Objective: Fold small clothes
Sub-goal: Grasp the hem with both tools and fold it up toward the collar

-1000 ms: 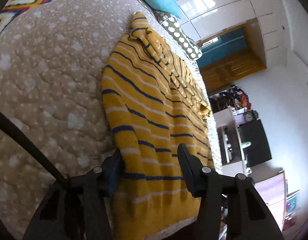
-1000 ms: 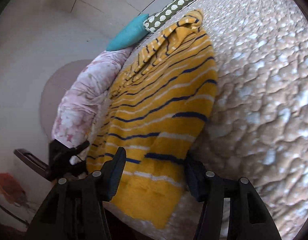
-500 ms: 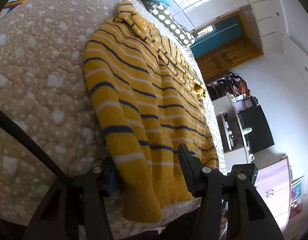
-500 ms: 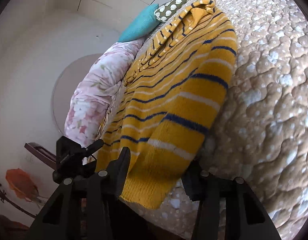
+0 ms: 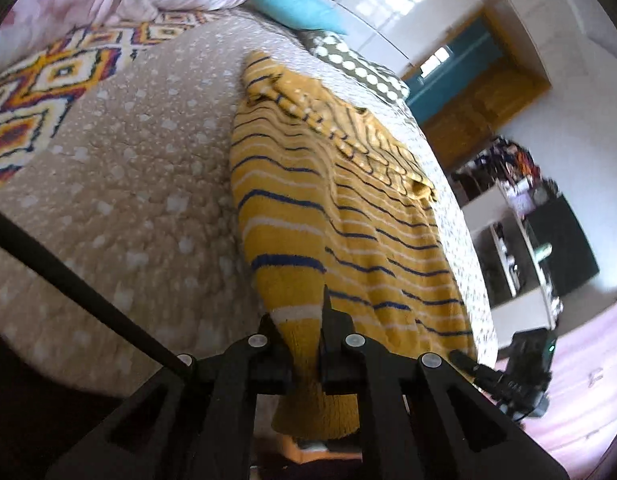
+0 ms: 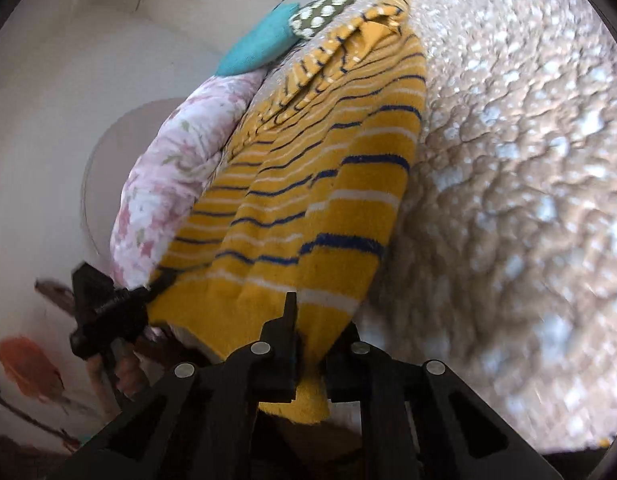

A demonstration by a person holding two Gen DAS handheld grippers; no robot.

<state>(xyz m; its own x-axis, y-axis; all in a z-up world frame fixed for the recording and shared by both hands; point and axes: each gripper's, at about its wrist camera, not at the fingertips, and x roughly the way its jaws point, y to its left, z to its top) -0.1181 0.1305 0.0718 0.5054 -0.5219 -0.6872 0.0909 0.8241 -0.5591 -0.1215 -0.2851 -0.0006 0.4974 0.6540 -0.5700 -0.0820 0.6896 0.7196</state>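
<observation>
A bed [image 5: 120, 184] covered in a speckled beige quilt is filling both views, with a teal pillow [image 5: 288, 4] and a spotted cushion [image 5: 348, 60] lying at its far end and a flowered duvet [image 6: 164, 168] bunching along one side. A yellow sweater [image 5: 328, 208] with navy and white stripes is lying lengthwise on the quilt, its hem hanging just over the near edge. The left tool [image 5: 304, 356] is clenching one corner of that hem, and the right tool [image 6: 312, 360] is clenching the other, each with knit bunched between its fingers. Judging by this, the hem is being readied for a fold toward the collar. The risk lies in the thick, stretchy knit: if one tool is lifting faster than the other, the fabric could be skewing and the fold landing crooked. A shallow bite on the ribbing could also be slipping free mid-lift, and the sleeves resting on top could be sliding off and rumpling underneath.
</observation>
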